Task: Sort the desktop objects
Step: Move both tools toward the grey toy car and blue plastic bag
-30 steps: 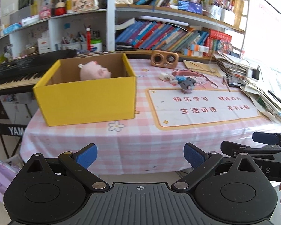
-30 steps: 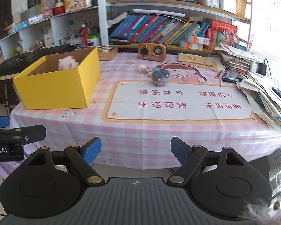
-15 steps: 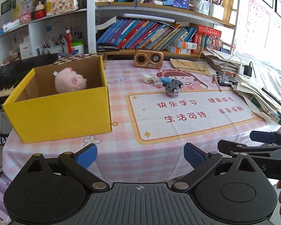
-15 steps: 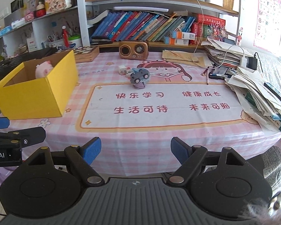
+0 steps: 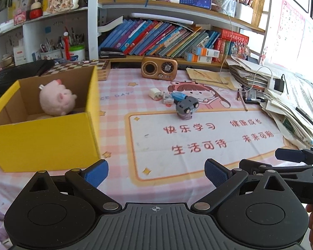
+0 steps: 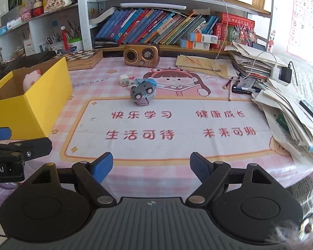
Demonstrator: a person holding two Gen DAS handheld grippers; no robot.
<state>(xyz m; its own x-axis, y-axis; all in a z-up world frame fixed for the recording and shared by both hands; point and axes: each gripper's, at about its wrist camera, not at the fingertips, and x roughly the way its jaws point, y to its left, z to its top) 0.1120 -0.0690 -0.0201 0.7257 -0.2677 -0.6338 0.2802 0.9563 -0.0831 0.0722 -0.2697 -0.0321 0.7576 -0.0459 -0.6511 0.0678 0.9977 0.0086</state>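
I read both claws wide, empty: left claw (image 5: 156, 173), right claw (image 6: 151, 164). Grey toy car (image 6: 143, 92) mid-surface, far ahead, slightly left of right claw; right claw nearer. Yellow box (image 5: 43, 133) left.

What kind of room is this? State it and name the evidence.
Probably a home study or a child's room: packed bookshelves, a desk under a pink cartoon cloth, and a keyboard beside it.
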